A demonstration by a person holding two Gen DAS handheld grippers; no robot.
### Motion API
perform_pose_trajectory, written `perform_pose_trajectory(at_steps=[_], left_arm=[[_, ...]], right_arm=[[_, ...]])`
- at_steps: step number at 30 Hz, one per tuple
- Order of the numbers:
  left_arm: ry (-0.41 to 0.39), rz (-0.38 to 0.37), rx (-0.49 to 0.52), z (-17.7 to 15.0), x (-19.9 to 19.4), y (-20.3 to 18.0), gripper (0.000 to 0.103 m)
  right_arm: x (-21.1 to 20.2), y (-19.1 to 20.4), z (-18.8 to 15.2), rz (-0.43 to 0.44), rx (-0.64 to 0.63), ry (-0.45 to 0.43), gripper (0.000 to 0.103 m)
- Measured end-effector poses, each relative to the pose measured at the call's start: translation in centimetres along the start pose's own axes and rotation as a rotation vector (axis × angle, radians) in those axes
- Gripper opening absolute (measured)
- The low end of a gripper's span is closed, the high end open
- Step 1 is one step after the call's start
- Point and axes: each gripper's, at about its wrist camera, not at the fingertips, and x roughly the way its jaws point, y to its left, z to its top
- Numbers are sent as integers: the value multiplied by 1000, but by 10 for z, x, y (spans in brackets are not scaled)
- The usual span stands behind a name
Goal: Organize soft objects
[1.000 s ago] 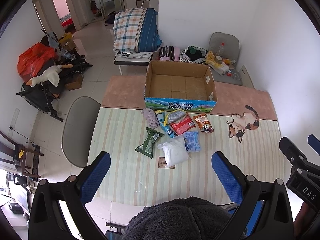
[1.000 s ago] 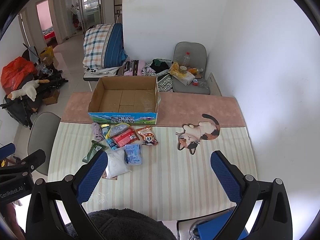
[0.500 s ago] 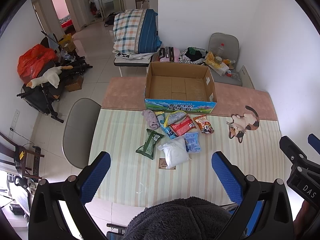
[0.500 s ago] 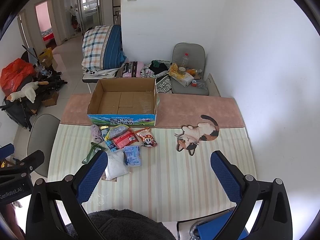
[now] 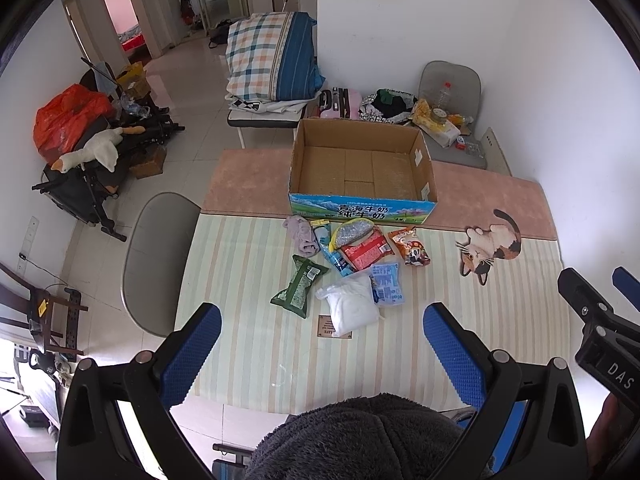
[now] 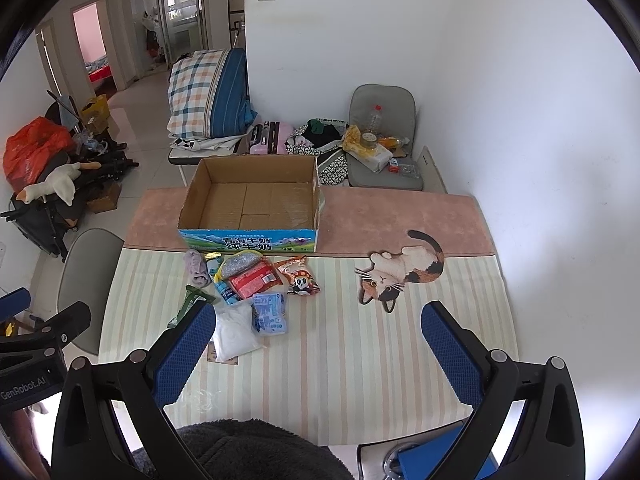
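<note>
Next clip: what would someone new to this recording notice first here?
Probably the open, empty brown cardboard box with a blue printed front at the table's far side, and the cluster of soft packets just in front of it, notably a white plastic pouch and a dark green packet. A calico cat-shaped mat lies to the right, and both hand-held grippers hang open above the near edge.

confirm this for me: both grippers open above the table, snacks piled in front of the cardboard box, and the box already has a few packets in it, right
Not quite: the cardboard box is empty, as the left wrist view shows. The left gripper and right gripper are open, and the snacks lie before it.
</note>
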Motion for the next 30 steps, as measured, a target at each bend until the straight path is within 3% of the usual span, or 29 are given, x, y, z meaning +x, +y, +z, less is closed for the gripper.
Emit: perform_pose_trajectory(at_steps=[3,7,10,15,20,26,28,30], left_arm=[[20,10,9,6,28,2,103],[110,75,31,10,98,4,103],[243,43,-12,9,165,5,103],[450,-65,-111,-6,265,-3,98],[609,-84,-161,-22,346,-27,98],[723,-30,-200,-36,409,-40,98],[740,-12,-215,-41,419,-39,91],[732,-26,-223,-42,414,-37,78]], right_arm=[[22,-5,4,37,23,17,103],[87,-11,5,83,43,135,103],[155,-12,1,115,43,254,103],[255,-7,-22,134,23,379,103],[346,-3,-40,177,30,484,103],[401,-3,-54,223,38,571,101],[409,-1,-56,247,44,588,101],[415,1,-57,263,50,604,101]])
